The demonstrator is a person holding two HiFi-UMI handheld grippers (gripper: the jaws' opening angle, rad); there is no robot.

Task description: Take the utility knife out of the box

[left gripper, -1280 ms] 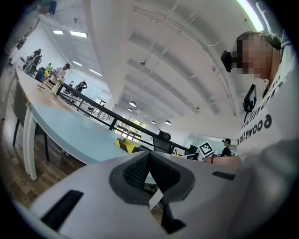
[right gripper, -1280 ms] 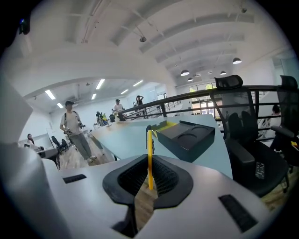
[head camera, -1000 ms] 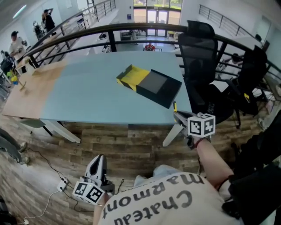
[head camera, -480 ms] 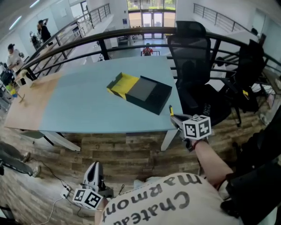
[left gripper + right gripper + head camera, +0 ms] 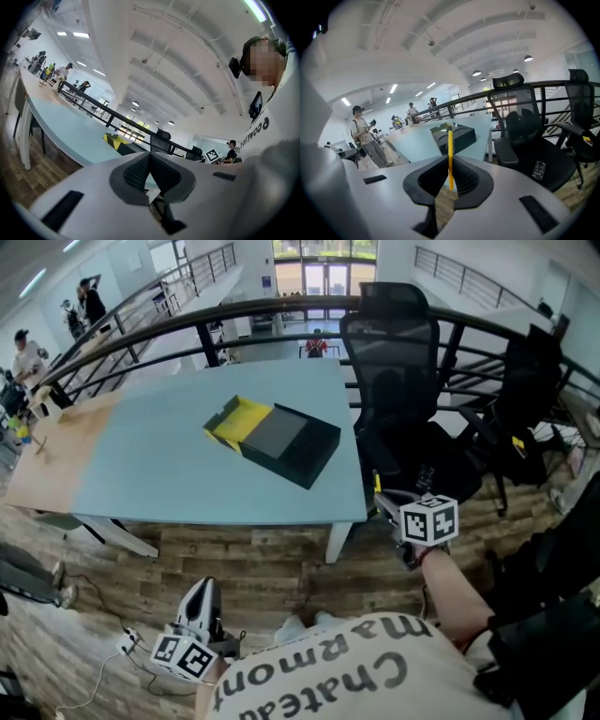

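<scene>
A thin yellow utility knife (image 5: 450,150) stands up between the pads of my right gripper (image 5: 450,180), which is shut on it. In the head view that gripper (image 5: 380,498) holds the knife (image 5: 377,482) in the air just off the table's near right corner, in front of the chair. The black box (image 5: 286,442) with its yellow flap (image 5: 232,420) lies open on the light blue table (image 5: 169,474), well away from both grippers. Low over the wooden floor, my left gripper (image 5: 202,592) is shut with nothing in it (image 5: 150,171).
A black office chair (image 5: 394,362) stands at the table's right end, close to my right gripper. A dark railing (image 5: 281,310) runs behind the table. A power strip with cables (image 5: 127,643) lies on the floor by my left gripper. People stand at the far left.
Both grippers have drawn back from the table. The right one, still holding the knife, went from the table's front edge to off its right corner. The box has not moved on the table.
</scene>
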